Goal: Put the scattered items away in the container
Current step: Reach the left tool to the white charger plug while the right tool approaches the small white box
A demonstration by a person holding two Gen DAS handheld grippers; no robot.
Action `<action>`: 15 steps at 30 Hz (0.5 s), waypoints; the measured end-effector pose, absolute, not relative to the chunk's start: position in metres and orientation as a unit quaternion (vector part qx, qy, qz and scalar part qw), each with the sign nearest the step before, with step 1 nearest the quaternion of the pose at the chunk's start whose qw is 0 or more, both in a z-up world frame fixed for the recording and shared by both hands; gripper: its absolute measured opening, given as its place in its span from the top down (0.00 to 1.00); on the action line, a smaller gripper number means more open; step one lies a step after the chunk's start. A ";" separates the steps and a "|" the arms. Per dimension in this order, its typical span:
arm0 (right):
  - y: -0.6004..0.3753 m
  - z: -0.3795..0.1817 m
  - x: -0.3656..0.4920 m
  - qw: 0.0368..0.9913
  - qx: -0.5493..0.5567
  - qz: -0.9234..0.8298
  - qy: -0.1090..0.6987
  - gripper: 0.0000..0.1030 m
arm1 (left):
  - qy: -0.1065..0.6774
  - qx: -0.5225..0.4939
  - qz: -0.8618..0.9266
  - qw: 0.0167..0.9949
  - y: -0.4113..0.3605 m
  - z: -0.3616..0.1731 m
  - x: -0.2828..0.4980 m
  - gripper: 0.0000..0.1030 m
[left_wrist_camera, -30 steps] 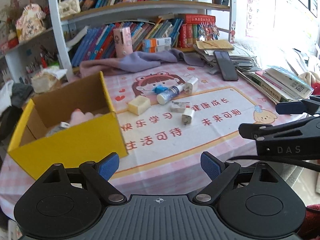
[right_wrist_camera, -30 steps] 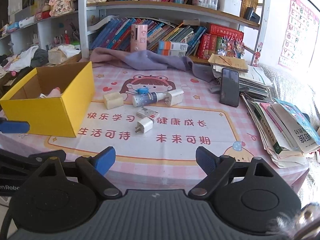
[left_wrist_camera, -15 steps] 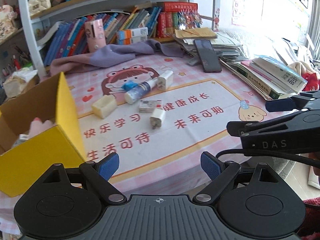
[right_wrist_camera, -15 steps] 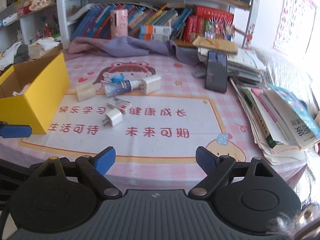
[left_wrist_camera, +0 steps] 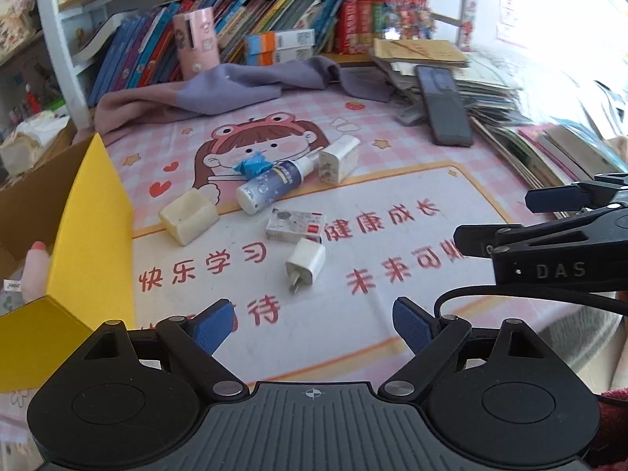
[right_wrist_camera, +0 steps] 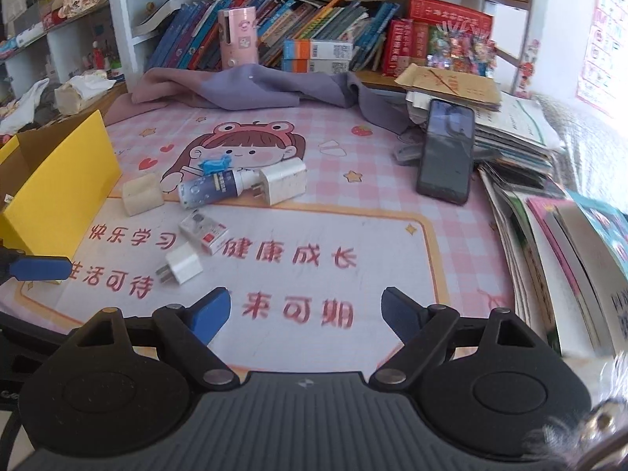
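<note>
At the far left the yellow box (left_wrist_camera: 90, 243) is seen standing open on the pink mat (right_wrist_camera: 322, 274), with something pink already lying inside it. Just to the right of its wall a cream block (left_wrist_camera: 188, 218) is found, and beyond that a spray bottle (left_wrist_camera: 274, 186) lying on its side with a crumpled blue scrap (left_wrist_camera: 253, 167) at its far flank. A large white charger (left_wrist_camera: 338, 159) rests touching the bottle's nozzle end. Nearer than these, a small flat carton (left_wrist_camera: 295, 227) lies, and just nearer again a small white plug adapter (left_wrist_camera: 305, 265), its prongs turned toward the near edge and its long axis running near to far, slightly tilted.

The left gripper (left_wrist_camera: 312, 325) is held above the mat with its blue pads wide apart and nothing between them; the adapter lies just beyond the gap, almost on its centre line, so a short advance and descent would likely bring it between the pads. Its flat sides face left and right, which is judged to suit the jaws as they stand.

The right gripper (right_wrist_camera: 304, 314) is carried further right; its jaws are closing slightly, yet nothing is seen between them. From its view the adapter (right_wrist_camera: 181, 265) lies off to the left, so the left hand is judged the nearer.

At the far right a phone (right_wrist_camera: 447, 155) and stacked books (right_wrist_camera: 569, 243) are left untouched.
</note>
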State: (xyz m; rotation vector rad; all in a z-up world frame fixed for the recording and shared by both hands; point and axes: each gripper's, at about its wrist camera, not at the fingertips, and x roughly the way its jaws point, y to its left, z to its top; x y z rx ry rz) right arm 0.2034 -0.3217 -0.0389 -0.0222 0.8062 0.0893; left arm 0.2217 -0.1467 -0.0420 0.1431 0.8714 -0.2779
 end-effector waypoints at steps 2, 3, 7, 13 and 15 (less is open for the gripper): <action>-0.326 -0.040 0.215 0.917 -0.016 0.063 0.393 0.18 | 0.425 0.060 -0.123 0.895 -0.151 -0.045 0.230 0.14; -0.328 -0.041 0.222 0.917 -0.020 0.073 0.392 0.18 | 0.426 0.057 -0.118 0.895 -0.154 -0.047 0.234 0.14; -0.330 -0.048 0.244 0.916 -0.032 0.096 0.388 0.20 | 0.434 0.054 -0.096 0.894 -0.164 -0.058 0.250 0.18; -0.334 -0.050 0.261 0.913 -0.047 0.132 0.382 0.24 | 0.440 0.049 -0.076 0.894 -0.171 -0.066 0.269 0.26; -0.336 -0.052 0.267 0.910 -0.044 0.142 0.387 0.32 | 0.441 0.052 -0.072 0.893 -0.173 -0.070 0.276 0.29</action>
